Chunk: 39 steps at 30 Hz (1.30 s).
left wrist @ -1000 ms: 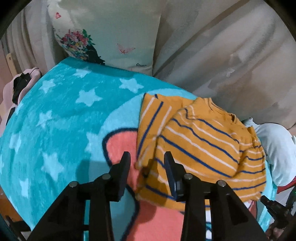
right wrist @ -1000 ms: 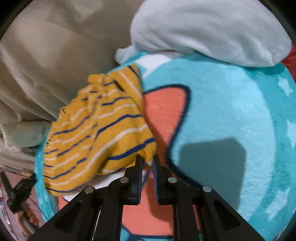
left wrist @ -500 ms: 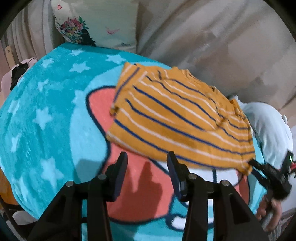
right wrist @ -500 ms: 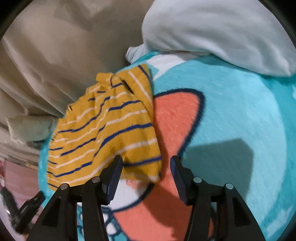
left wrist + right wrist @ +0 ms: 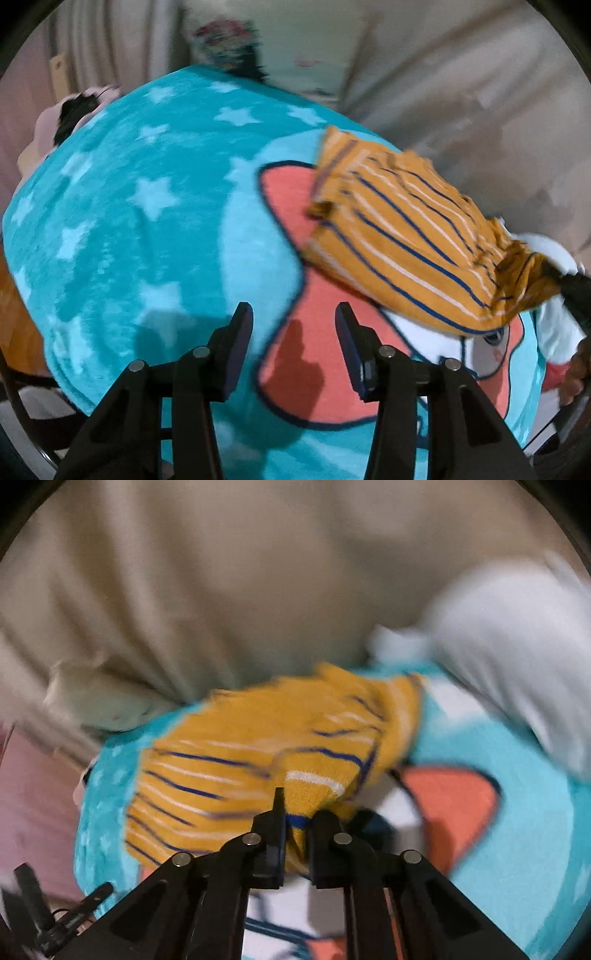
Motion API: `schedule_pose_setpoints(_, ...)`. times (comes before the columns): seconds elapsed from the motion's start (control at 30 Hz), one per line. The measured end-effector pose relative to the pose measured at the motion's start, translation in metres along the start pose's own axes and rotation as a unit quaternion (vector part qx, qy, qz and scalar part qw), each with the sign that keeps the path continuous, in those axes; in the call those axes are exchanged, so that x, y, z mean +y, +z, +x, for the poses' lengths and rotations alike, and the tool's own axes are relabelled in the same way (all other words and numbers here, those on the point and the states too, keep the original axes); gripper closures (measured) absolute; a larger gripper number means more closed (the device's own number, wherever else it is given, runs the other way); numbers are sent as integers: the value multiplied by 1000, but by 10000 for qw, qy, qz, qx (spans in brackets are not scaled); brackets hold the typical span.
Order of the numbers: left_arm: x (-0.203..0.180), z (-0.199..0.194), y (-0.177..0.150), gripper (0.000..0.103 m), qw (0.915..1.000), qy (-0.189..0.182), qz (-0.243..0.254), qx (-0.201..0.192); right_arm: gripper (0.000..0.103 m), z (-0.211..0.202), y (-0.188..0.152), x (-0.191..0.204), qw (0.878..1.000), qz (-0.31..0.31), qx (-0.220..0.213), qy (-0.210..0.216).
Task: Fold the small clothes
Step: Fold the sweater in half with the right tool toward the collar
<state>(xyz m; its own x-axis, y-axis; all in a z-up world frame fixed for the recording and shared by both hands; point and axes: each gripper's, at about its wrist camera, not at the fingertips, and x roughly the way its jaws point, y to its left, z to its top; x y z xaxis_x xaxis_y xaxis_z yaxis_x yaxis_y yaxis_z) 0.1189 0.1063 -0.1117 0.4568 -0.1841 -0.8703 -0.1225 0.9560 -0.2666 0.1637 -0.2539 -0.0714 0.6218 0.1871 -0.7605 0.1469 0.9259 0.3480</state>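
A small mustard-yellow shirt (image 5: 410, 236) with blue and white stripes lies folded on the teal star blanket (image 5: 155, 221), over its coral patch. My left gripper (image 5: 293, 347) is open and empty, in front of the shirt and apart from it. My right gripper (image 5: 297, 825) is shut on the shirt's near edge (image 5: 295, 801) and lifts it a little; it shows at the right edge of the left wrist view (image 5: 574, 286). The right wrist view is blurred by motion.
A beige sheet (image 5: 461, 85) rises behind the blanket. A floral pillow (image 5: 236, 37) lies at the back. A white bundle (image 5: 509, 627) lies at the far right. A pink and black item (image 5: 74, 110) sits at the blanket's left edge.
My right gripper opened half a second ago and has now shut on the shirt's edge again. My left gripper has drawn back and swung left, still open.
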Motion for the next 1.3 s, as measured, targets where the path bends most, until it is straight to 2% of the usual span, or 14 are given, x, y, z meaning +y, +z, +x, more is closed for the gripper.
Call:
schedule_pose_setpoints(0.17,49,4,13,58,9988,51,-490,63,96,45,12,125,9915,-1142,274,568)
schedule_pose_setpoints(0.23,66,5,18,58,9981,74,-615,60,96,74,3,166,9857,-1403,528,764)
schedule_pose_setpoints(0.4,99,11,33,58,9965,131,-828,68,96,139,-35,237,9677,-2005,1203,941)
schedule_pose_setpoints(0.5,109,18,41,58,9958,126,-903,124,96,167,-58,243,9621,-2119,1522,795)
schedule_pose_setpoints(0.6,110,25,47,58,9957,72,-907,172,96,173,-62,237,9636,-1957,1620,837)
schedule_pose_setpoints(0.73,107,32,59,58,9955,-41,-926,171,96,153,-51,238,9650,-1722,1571,1203)
schedule_pose_setpoints(0.83,103,37,64,58,9954,-69,-936,179,96,148,-53,249,9604,-1765,1592,1454)
schedule_pose_setpoints(0.9,98,40,64,58,9953,-110,-932,236,96,157,-58,253,9582,-1918,1648,1339)
schedule_pose_setpoints(0.97,92,40,65,58,9959,-122,-861,247,93,175,-68,247,9516,-2009,1956,1258)
schedule_pose_setpoints(1.03,86,38,66,58,9965,-158,-786,220,93,177,-71,236,9509,-1938,2069,1240)
schedule_pose_setpoints(1.1,80,38,69,58,9969,-189,-736,204,86,160,-63,227,9527,-1763,2034,1409)
schedule_pose_setpoints(1.17,72,37,74,58,9969,-321,-685,201,70,131,-48,216,9542,-1613,1901,1653)
schedule_pose_setpoints(1.2,66,38,78,58,9970,-404,-639,191,68,117,-41,212,9553,-1600,1785,1732)
schedule_pose_setpoints(1.3,41,40,91,58,9966,-692,-409,169,58,85,-15,199,9633,-1755,1354,1517)
